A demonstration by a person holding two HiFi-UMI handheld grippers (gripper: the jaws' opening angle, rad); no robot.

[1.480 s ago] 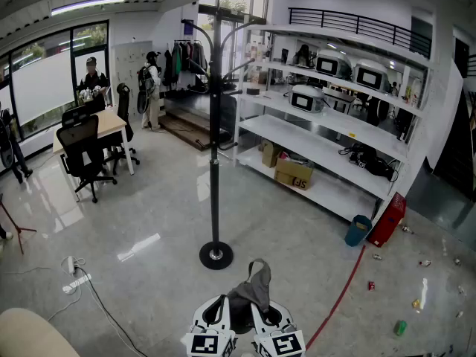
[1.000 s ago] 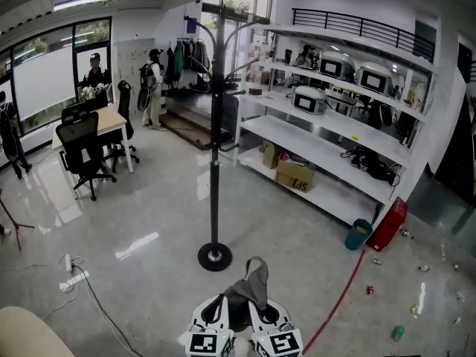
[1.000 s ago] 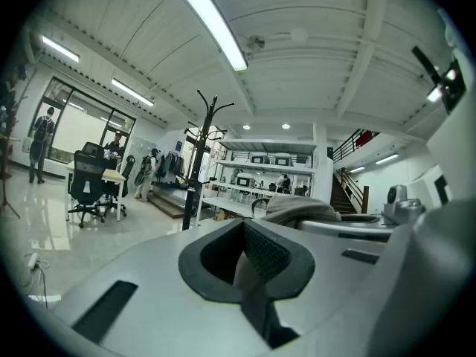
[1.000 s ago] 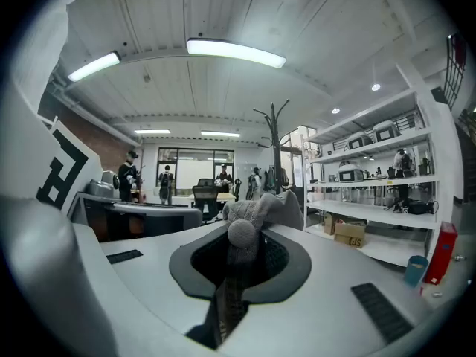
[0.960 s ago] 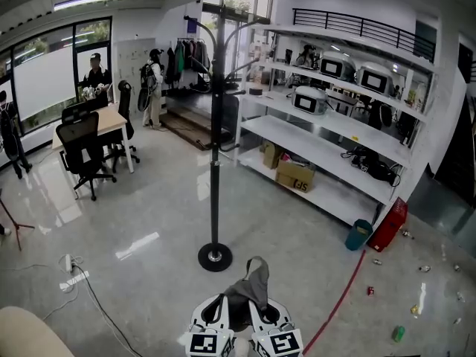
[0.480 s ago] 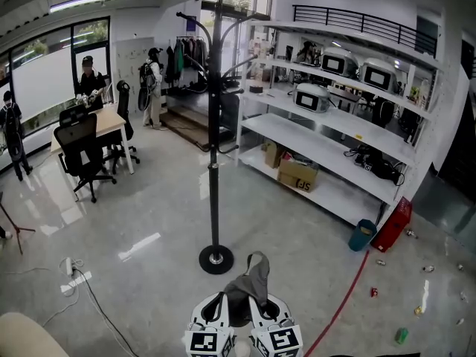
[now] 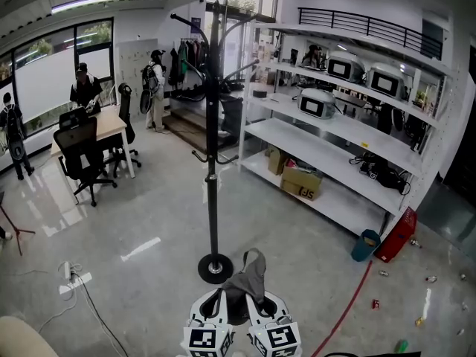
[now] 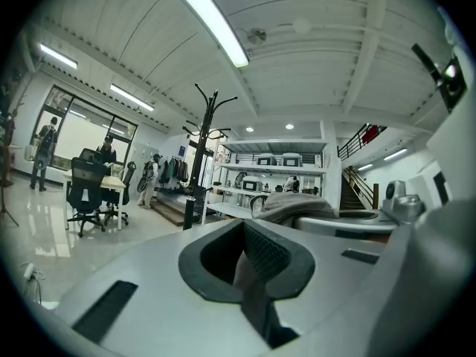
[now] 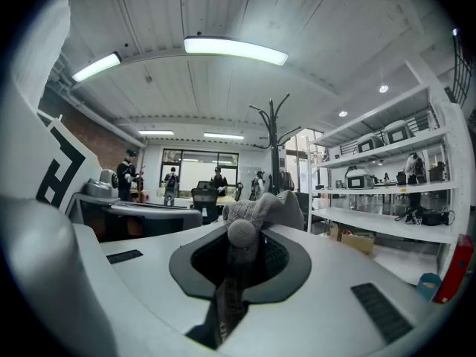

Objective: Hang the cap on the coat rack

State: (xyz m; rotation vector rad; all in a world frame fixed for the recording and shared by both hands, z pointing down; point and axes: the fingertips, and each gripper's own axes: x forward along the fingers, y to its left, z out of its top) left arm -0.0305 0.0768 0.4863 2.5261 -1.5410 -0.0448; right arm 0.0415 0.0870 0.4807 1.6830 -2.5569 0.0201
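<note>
While the tall black metal coat rack [image 7: 213, 169] has drawn nearer, the left gripper [image 7: 222, 307] and right gripper [image 7: 260, 309] stay clamped on the grey fabric cap [image 7: 245, 285], low before its base, unhung.

The coat rack [image 7: 213, 169] stands ahead of the cap [image 7: 245, 287], shelving [image 7: 336, 135] to its right.

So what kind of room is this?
Probably an office mixed with a workshop: white shelves holding machines, a desk with office chairs, and a coat rack standing in the middle.
</note>
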